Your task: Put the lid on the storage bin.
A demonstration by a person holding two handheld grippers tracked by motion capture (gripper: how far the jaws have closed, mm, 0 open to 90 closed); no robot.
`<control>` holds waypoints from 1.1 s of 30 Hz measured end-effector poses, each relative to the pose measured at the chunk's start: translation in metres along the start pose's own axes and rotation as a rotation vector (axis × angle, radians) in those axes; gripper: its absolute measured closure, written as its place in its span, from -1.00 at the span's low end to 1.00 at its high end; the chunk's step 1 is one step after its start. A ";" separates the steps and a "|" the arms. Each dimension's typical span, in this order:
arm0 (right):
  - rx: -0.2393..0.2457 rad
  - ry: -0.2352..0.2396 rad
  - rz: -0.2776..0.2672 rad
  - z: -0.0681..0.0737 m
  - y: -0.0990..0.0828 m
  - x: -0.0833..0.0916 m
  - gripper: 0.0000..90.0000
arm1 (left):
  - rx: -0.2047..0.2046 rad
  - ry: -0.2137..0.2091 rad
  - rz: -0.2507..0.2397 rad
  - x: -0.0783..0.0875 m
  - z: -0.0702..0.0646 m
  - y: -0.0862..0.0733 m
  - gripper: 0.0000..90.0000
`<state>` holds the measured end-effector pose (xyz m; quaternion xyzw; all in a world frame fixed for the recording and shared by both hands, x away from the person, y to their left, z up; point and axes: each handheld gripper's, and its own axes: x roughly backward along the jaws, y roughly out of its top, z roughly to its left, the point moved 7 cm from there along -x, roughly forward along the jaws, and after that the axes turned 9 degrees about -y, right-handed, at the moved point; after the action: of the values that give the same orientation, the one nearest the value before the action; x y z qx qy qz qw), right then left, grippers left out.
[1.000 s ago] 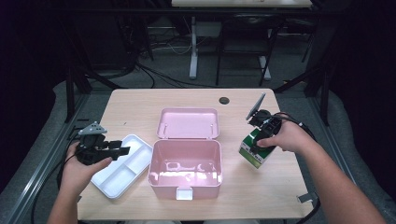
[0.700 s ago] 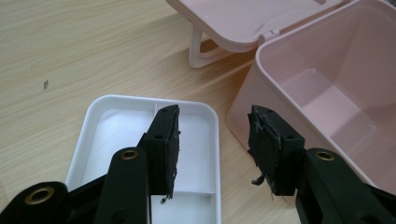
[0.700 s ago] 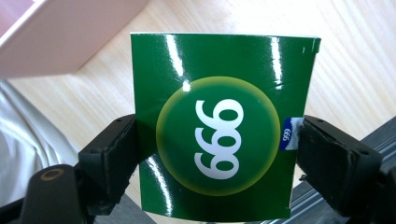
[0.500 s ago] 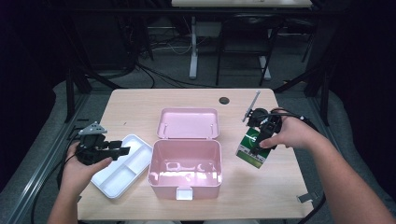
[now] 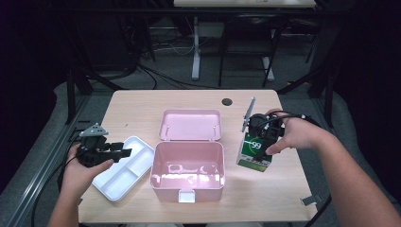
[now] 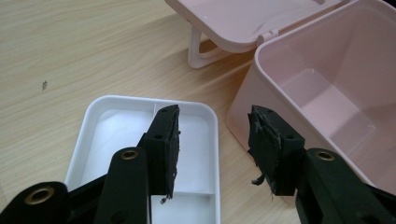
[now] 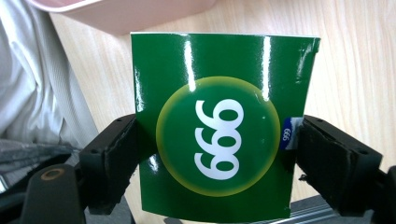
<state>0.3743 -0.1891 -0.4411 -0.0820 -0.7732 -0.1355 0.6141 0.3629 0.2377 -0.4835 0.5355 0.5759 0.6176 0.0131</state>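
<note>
An open, empty pink box (image 5: 189,144) sits mid-table, its lid (image 5: 190,125) laid back flat. Left of it lies a white divided tray (image 5: 137,158). My left gripper (image 5: 124,149) hovers open over the tray; in the left gripper view its jaws (image 6: 215,140) frame the tray (image 6: 116,126) and the box's near wall (image 6: 243,112), holding nothing. Just right of the pink box, my right gripper (image 5: 257,142) is shut on a green carton (image 5: 253,160). The right gripper view shows that carton (image 7: 219,70) with "999" in a yellow circle, clamped by both side edges.
A black round grommet (image 5: 227,101) is set in the table near its far edge. A small grey clip (image 5: 309,201) sticks out at the front right edge. Bare wood lies behind the lid and in front of the carton. The pink box's rim (image 7: 116,11) is close to the carton.
My right hand has turned, bringing the green carton from a tilt to nearly upright, with little sideways travel. The left gripper has stayed open over the tray.
</note>
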 end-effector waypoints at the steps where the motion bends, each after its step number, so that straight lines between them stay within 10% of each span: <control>1: 0.013 0.005 0.004 0.001 0.001 0.002 -0.62 | 0.003 0.001 -0.001 0.000 0.000 0.000 0.19; 33: 0.164 -0.012 -0.026 0.024 0.058 0.030 -0.62 | 0.002 0.002 0.002 -0.001 0.001 -0.001 0.18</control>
<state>0.3618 -0.1273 -0.4107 -0.0224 -0.7862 -0.0793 0.6125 0.3634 0.2377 -0.4851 0.5354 0.5761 0.6175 0.0117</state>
